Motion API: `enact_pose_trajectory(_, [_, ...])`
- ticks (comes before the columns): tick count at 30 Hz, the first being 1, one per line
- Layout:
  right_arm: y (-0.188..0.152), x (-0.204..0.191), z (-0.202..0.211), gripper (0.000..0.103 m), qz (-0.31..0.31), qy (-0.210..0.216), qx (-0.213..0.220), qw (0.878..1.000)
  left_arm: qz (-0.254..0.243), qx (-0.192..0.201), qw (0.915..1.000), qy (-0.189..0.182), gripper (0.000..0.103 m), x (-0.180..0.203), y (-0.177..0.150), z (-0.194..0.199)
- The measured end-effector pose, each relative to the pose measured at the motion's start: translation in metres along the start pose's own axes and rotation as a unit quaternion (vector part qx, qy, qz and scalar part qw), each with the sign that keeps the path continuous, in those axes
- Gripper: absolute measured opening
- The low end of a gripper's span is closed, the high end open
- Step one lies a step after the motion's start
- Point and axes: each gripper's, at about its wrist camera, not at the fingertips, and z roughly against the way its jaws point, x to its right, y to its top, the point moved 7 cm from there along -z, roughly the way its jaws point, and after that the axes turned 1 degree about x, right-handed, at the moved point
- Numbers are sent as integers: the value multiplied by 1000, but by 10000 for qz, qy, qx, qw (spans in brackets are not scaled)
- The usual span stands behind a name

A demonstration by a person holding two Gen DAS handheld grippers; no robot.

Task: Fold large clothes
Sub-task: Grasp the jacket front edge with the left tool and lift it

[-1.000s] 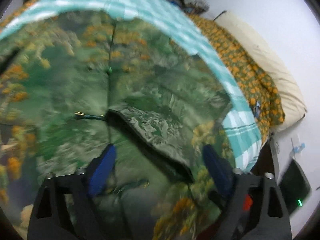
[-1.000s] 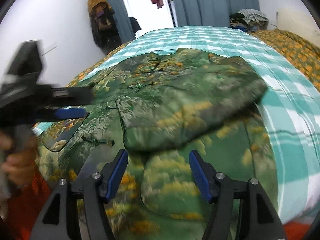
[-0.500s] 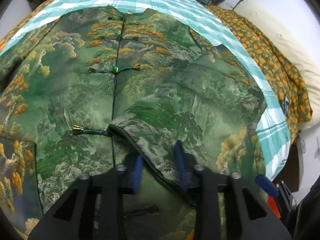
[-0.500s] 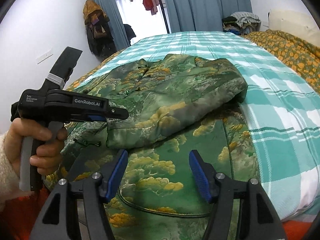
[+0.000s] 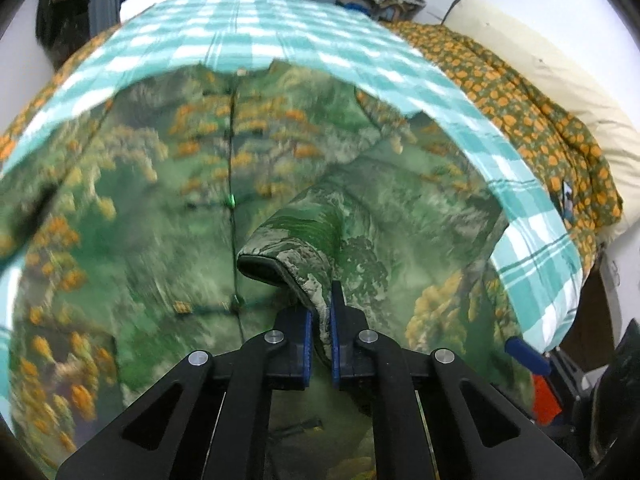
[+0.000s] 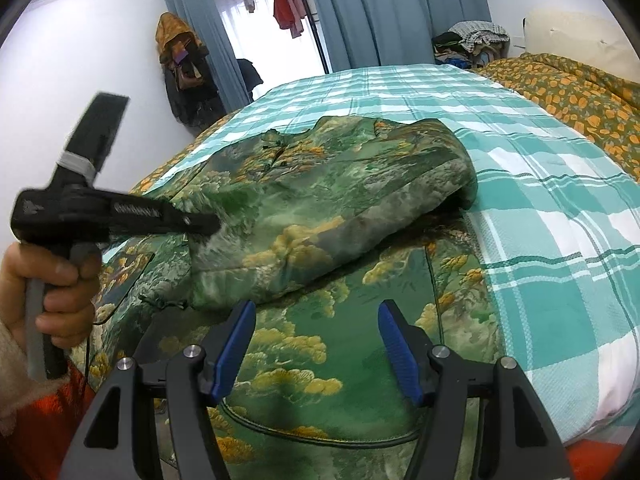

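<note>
A large green jacket with a landscape print [image 5: 160, 208] lies front-up on the bed; it also shows in the right wrist view [image 6: 328, 344]. Its right sleeve [image 6: 352, 216] is folded across the chest. My left gripper [image 5: 319, 332] is shut on the sleeve cuff [image 5: 288, 256] and lifts it off the jacket front. It also shows from the side in the right wrist view [image 6: 208, 226]. My right gripper [image 6: 316, 344] is open and empty, above the jacket's lower hem.
The bed has a teal checked cover [image 6: 540, 208]. An orange-flowered quilt [image 5: 552, 120] and a cream pillow [image 5: 560, 80] lie along the right side. Clothes are piled at the bed's far end [image 6: 472, 40]. Blue curtains [image 6: 392, 8] hang behind.
My left gripper has closed fully on the sleeve cuff and raised it. The right gripper has stayed open over the hem.
</note>
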Motion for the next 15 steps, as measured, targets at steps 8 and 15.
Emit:
enact_pose_trajectory(8, [4, 10, 1, 65, -49, -110, 93, 9999, -223, 474, 9968, 599, 5, -48, 65, 1])
enact_pose_trajectory(15, [33, 59, -4, 65, -687, -414, 185, 9966, 365, 267, 9961, 760, 5, -115, 65, -43])
